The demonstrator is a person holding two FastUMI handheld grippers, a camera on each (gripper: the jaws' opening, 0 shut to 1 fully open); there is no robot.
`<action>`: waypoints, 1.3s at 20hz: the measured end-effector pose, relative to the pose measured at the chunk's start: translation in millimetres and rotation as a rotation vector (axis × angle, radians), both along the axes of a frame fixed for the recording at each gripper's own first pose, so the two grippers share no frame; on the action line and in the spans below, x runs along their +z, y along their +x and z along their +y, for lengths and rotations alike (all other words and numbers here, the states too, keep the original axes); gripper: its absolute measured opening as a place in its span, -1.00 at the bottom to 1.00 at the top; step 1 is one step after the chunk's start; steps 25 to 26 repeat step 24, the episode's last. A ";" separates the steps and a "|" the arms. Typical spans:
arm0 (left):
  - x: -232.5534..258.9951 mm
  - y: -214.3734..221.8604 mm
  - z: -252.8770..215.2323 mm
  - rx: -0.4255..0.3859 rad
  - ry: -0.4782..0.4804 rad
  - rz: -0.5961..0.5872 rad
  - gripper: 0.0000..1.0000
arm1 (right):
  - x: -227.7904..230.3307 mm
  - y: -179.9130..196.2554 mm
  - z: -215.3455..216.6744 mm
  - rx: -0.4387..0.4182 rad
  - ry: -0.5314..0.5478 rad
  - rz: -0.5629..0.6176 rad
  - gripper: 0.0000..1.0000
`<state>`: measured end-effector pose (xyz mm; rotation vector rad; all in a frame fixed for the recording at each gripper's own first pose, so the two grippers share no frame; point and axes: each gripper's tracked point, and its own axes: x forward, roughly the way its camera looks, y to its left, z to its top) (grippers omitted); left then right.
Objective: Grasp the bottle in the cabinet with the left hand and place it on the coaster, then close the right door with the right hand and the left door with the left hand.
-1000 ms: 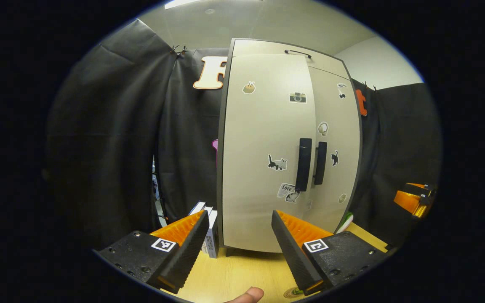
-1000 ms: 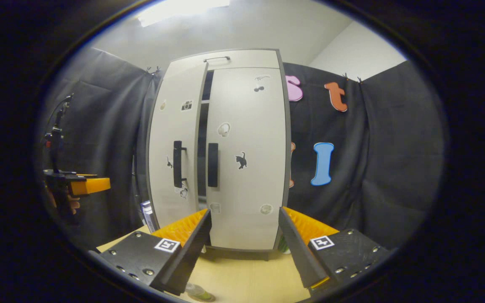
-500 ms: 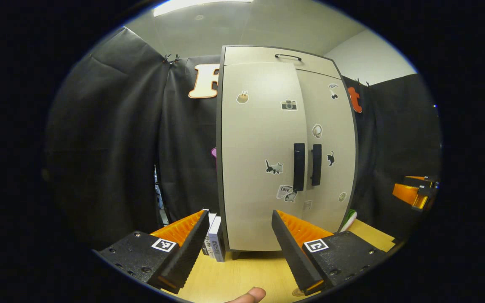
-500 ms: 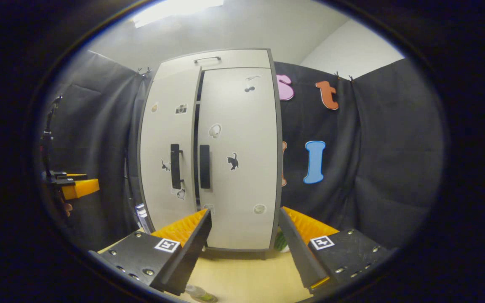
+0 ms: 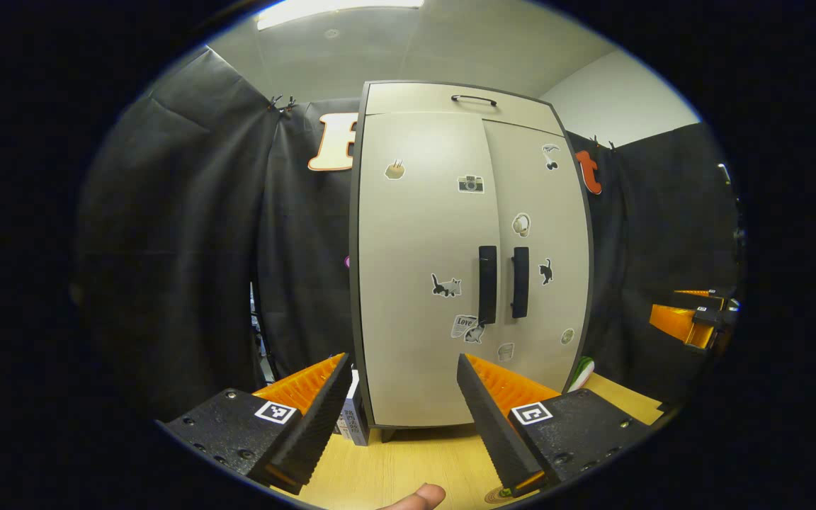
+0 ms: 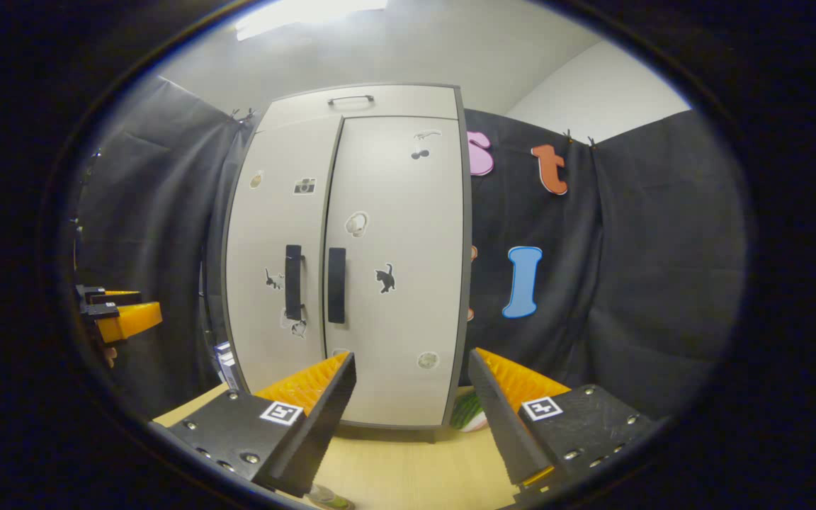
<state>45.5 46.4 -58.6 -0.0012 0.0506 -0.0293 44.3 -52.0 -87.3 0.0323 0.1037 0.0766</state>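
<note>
I see both cabinet doors (image 5: pixel 450 269) shut, and my left tongs (image 5: pixel 402 397) and right tongs (image 6: pixel 411 397) wide apart, holding nothing.

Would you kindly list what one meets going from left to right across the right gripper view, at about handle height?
Left gripper → left door → left handle → right handle → cat sticker → right door.

The coaster (image 5: pixel 499 495) and the bottle (image 6: pixel 326 499) are both cut off by the bottom edge.
</note>
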 end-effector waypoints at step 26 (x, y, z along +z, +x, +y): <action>-1.3 -1.6 -10.6 -0.075 0.000 -0.025 0.82 | 5.3 -5.0 50.7 0.064 -0.059 -0.047 0.86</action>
